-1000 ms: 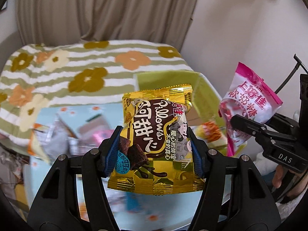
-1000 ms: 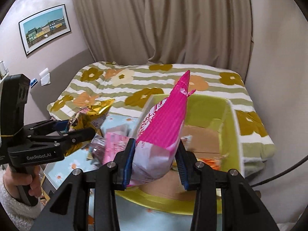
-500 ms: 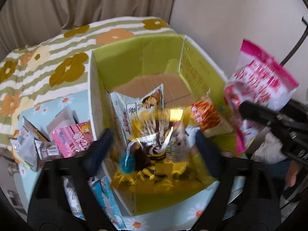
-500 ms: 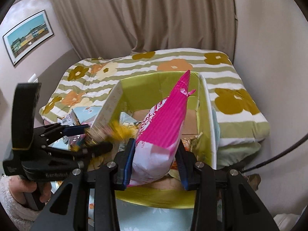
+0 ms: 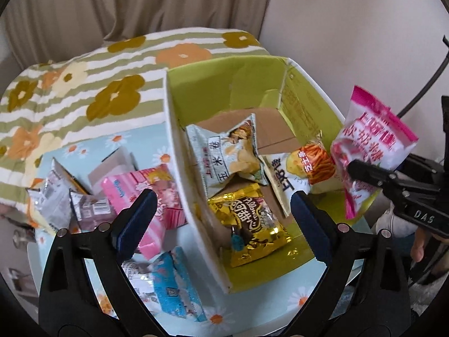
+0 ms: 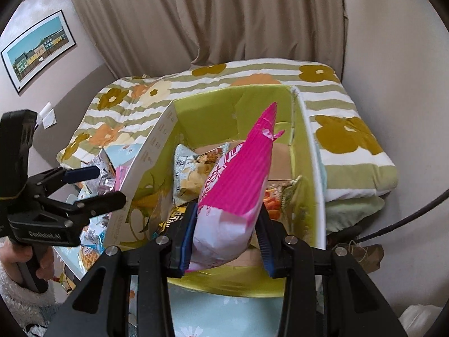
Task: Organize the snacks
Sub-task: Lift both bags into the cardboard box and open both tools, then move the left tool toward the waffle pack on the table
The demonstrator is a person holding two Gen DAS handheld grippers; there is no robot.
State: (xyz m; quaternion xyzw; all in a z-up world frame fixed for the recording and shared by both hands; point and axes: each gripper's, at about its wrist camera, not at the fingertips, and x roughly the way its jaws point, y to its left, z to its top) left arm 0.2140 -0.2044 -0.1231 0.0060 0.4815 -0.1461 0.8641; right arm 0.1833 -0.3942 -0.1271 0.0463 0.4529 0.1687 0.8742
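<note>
Green cardboard box [image 5: 306, 95], open-topped, white outside, standing on a pale blue daisy-print cloth [image 5: 303, 299]; holds four packets. Gold foil packet [image 5: 254, 231] lying flat on the box floor at the near end, clear of both fingers. Pale chip bag [image 5: 227, 154] leaning against the left wall, farther in. White cheese-snack bag [image 5: 283, 179] and orange stick-snack bag [image 5: 317, 160] at the right side, touching each other.

Left gripper [image 5: 221, 220]: jaws spread wide over the near left wall of the box, nothing between them; one finger outside the box, the other over its inside; the jaws have just been opening.

Right gripper [image 6: 226, 238]: clamped on a pink and white candy bag [image 6: 241, 185], held upright above the near right part of the box, its crimped top pointing away; seen from the left camera at the far right [image 5: 364, 174].

Loose snacks left of the box on the cloth: pink packet [image 5: 146, 193], blue packet [image 5: 176, 286], silver wrappers [image 5: 53, 205].

Bedding with green stripes and flowers [image 5: 84, 90] beyond; beige curtain [image 6: 224, 14] behind; framed picture [image 6: 36, 50] on the left wall.

A hand [image 6: 31, 258] in a fuzzy white sleeve grips the left handle.
</note>
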